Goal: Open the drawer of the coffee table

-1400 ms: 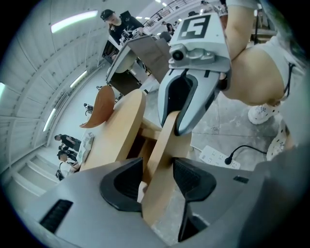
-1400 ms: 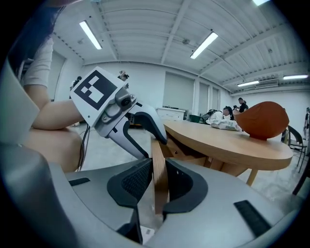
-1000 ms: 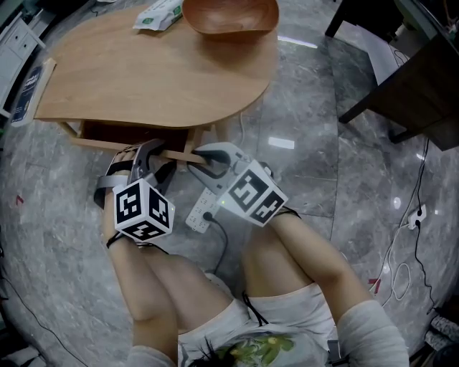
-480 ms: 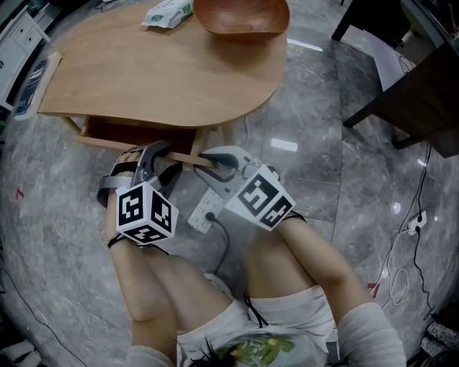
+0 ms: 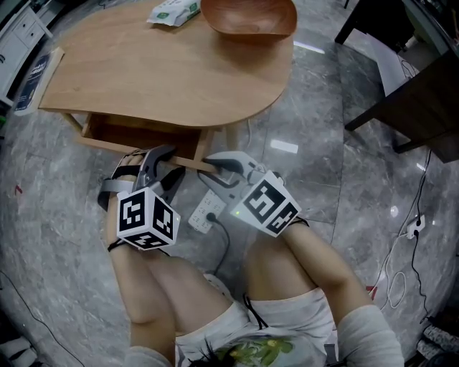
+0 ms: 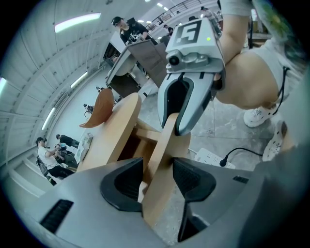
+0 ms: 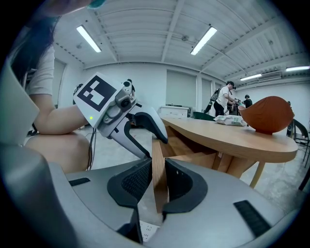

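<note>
The coffee table point(image 5: 165, 72) has a wooden drawer point(image 5: 125, 132) partly pulled out under its near edge. Both grippers are at the right end of the drawer front point(image 5: 183, 159). My left gripper point(image 5: 166, 165) straddles the panel point(image 6: 167, 160) with its jaws wide; one pad point(image 6: 191, 177) touches the wood and a slim gap shows at the other, so it stands open. My right gripper point(image 5: 209, 169) is shut on the panel's end point(image 7: 158, 160), both pads flat against it. Each gripper shows in the other's view: the right gripper point(image 6: 186, 97) and the left gripper point(image 7: 140, 126).
A brown bowl point(image 5: 247, 18) and a white packet point(image 5: 172, 11) lie on the far side of the tabletop. A white power strip point(image 5: 204, 211) with a plugged cable lies on the grey floor below the grippers. Dark furniture point(image 5: 409, 93) stands at right. My knees are close behind.
The drawer front has come out a little from under the tabletop, showing more of the inside. Both grippers have kept their places on the panel.
</note>
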The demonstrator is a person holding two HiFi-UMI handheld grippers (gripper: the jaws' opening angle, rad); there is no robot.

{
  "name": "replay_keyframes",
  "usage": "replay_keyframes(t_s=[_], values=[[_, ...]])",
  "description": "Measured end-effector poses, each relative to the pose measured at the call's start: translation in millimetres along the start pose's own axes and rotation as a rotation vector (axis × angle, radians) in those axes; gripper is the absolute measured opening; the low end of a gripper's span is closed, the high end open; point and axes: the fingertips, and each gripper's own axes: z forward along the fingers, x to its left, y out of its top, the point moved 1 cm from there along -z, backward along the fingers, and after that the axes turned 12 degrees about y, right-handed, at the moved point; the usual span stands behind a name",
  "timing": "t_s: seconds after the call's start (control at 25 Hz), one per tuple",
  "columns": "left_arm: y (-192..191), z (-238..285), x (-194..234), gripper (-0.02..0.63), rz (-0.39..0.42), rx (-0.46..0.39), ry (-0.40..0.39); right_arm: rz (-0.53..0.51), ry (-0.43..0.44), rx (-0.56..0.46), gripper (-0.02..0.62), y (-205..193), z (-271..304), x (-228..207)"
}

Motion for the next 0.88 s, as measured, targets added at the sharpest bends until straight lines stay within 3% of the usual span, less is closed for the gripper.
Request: replay_keyframes(t_s=[0.88], values=[[-0.7, -6.3, -3.4, 0.195, 0.004, -0.012, 0.007, 0.014, 0.033, 0.014, 0.084, 0.7, 0.3, 6.6]])
